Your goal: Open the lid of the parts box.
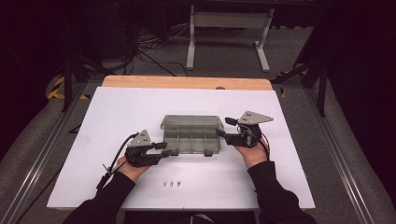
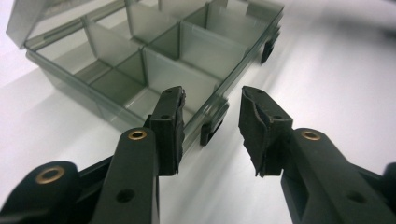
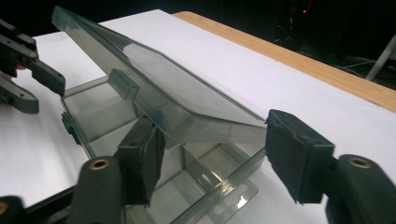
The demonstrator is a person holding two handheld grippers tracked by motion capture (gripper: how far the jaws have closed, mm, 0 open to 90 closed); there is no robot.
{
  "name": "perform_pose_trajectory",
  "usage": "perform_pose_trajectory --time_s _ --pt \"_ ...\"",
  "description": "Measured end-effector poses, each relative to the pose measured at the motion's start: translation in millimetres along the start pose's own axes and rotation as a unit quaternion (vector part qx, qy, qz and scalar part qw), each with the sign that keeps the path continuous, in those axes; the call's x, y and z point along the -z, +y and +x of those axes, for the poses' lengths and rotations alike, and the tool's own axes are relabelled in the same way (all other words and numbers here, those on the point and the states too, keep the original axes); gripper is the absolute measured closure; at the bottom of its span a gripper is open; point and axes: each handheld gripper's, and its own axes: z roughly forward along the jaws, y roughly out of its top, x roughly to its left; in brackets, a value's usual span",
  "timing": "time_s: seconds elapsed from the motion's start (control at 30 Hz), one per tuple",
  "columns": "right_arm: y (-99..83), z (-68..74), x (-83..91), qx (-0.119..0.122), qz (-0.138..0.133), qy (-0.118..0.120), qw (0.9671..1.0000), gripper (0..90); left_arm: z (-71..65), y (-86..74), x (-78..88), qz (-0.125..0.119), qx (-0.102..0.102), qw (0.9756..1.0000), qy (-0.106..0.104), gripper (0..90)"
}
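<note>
The left gripper [image 1: 164, 152] stands spread at the box's [image 1: 191, 139] front latch, gripping nothing. The box sits mid-tabletop [image 1: 116, 107], long axis side to side, latches toward the person. It looks light, stiff, slick and thin-walled; take rims or latches. The right gripper [image 1: 223, 127], jaws apart, straddles the half-raised lid's [image 3: 159, 88] end.

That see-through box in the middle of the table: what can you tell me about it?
The compartment box is smoky grey, translucent plastic by the look of it, and lies flat on the white table top. Thin dividers split it into several compartments, which look bare. Its hinged lid is raised part way, slanting over the tray, with small dark latches along the front edge. The right gripper straddles one corner of the lid; the left gripper is open just off the front edge.
</note>
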Motion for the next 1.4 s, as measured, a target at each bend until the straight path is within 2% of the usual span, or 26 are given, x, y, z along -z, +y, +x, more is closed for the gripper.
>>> perform_pose_trajectory --time_s 0.23,0.43,0.53,0.6,0.7,0.87,0.93,1.0,1.1,1.17,1.2,1.23,1.3,1.4 --pt "15.4 -6.8 -0.7 0.009 -0.007 0.002 0.9999 44.7 1.1 -0.3 0.1 0.000 -0.003 1.0000 0.003 61.0" --pt "27.0 -12.0 -3.6 0.014 -0.010 0.002 0.9998 47.7 3.8 -1.3 0.7 -0.003 0.004 1.0000 -0.001 63.4" --pt "30.9 -14.4 -5.5 0.015 -0.010 0.004 0.9998 50.3 4.1 -1.3 0.7 -0.004 0.003 1.0000 0.000 63.8" --pt "33.7 -16.3 -7.0 0.015 -0.010 0.005 0.9998 52.5 3.9 -1.5 1.0 -0.002 0.009 1.0000 -0.003 63.9" --pt "36.6 -18.3 -8.5 0.016 -0.010 0.004 0.9998 54.1 5.2 -1.4 1.2 -0.004 0.005 1.0000 0.001 64.5" --pt "41.7 -24.6 -11.7 0.011 -0.011 0.001 0.9999 57.3 6.6 -2.1 1.8 -0.007 0.013 0.9999 -0.001 66.2" --pt "42.3 -25.9 -12.3 0.010 -0.012 0.000 0.9999 57.9 7.6 -1.9 2.5 -0.007 0.009 0.9999 0.004 66.5" --pt "44.3 -29.5 -13.8 0.005 -0.013 0.000 0.9999 61.6 8.4 -2.4 2.9 -0.010 0.015 0.9998 0.003 66.7" --pt "45.6 -31.3 -15.2 0.002 -0.014 0.000 0.9999 62.2 9.8 -3.1 3.8 -0.011 0.021 0.9997 -0.001 66.8" --pt "47.4 -33.1 -16.8 0.000 -0.015 -0.001 0.9999 63.3 12.0 -3.4 5.4 -0.010 0.022 0.9996 0.015 67.1" --pt "48.6 -34.1 -17.9 0.000 -0.016 -0.003 0.9999 63.9 13.6 -4.0 4.2 0.006 0.027 0.9992 0.027 66.9" --pt "49.5 -34.8 -18.7 0.000 -0.017 -0.004 0.9998 64.4 15.5 -6.7 1.6 0.019 0.040 0.9988 0.022 66.7" --pt "51.0 -36.4 -20.2 -0.001 -0.017 -0.007 0.9998 65.4 19.9 -11.1 -0.7 0.023 0.058 0.9980 0.003 64.0" --pt "52.5 -38.3 -21.9 -0.004 -0.017 -0.008 0.9998 66.6 19.0 -9.7 0.9 0.017 0.051 0.9985 0.011 64.8"
